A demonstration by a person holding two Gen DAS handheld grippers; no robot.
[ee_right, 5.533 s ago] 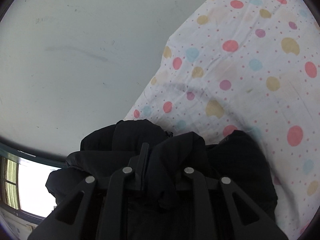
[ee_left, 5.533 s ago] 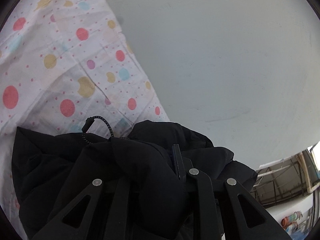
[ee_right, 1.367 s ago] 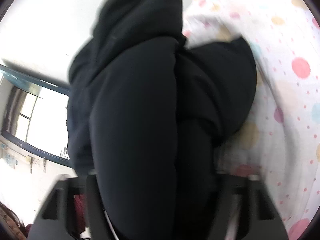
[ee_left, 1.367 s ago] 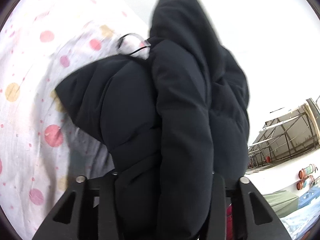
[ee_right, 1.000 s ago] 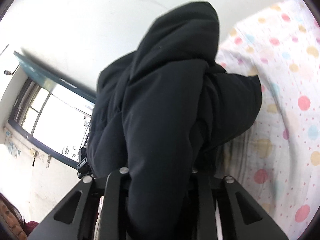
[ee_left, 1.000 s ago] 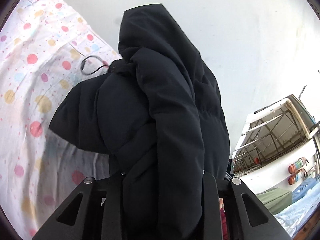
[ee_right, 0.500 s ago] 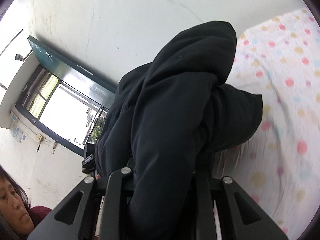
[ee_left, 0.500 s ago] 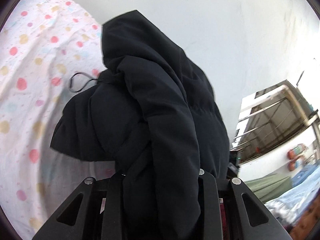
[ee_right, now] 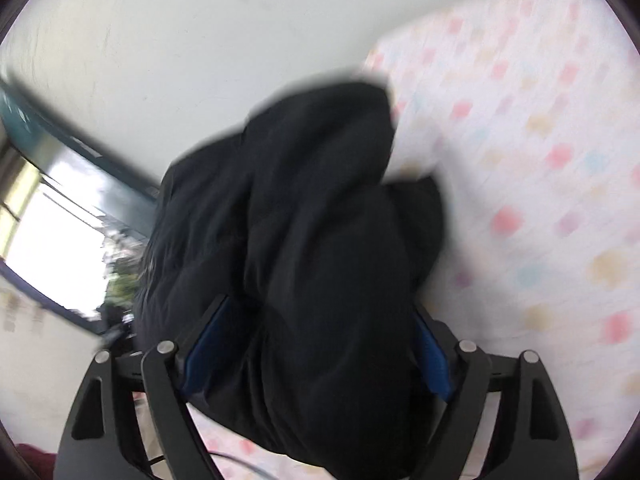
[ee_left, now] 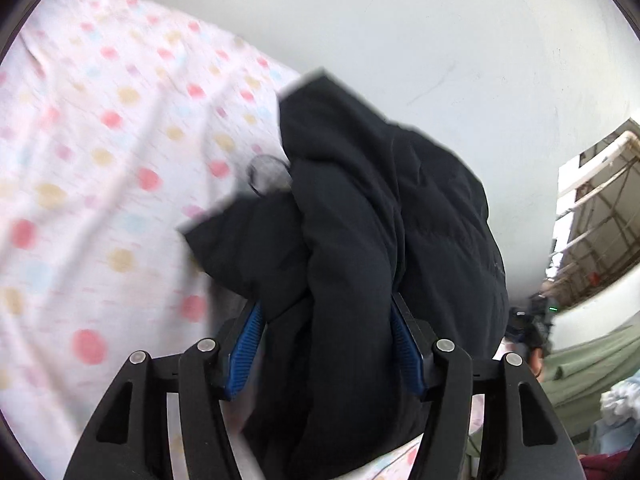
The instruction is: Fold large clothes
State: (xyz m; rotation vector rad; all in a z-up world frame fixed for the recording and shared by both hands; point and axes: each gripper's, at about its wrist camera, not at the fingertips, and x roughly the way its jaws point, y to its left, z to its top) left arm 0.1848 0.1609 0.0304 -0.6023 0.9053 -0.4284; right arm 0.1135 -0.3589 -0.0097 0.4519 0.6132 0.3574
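My left gripper [ee_left: 326, 344] has just been opening, its blue pads [ee_left: 243, 354] now spread apart with the thick fold of the black jacket [ee_left: 380, 248] bulging between them, the left pad clear of the cloth while I cannot tell whether the right one touches. My right gripper [ee_right: 316, 354] has just been opening too, its jaws standing wide with the same jacket [ee_right: 304, 240] slumped between them, blue pads showing on both sides. The jacket lies bunched on the spotted sheet [ee_left: 100, 160], against the pale wall [ee_left: 400, 32].
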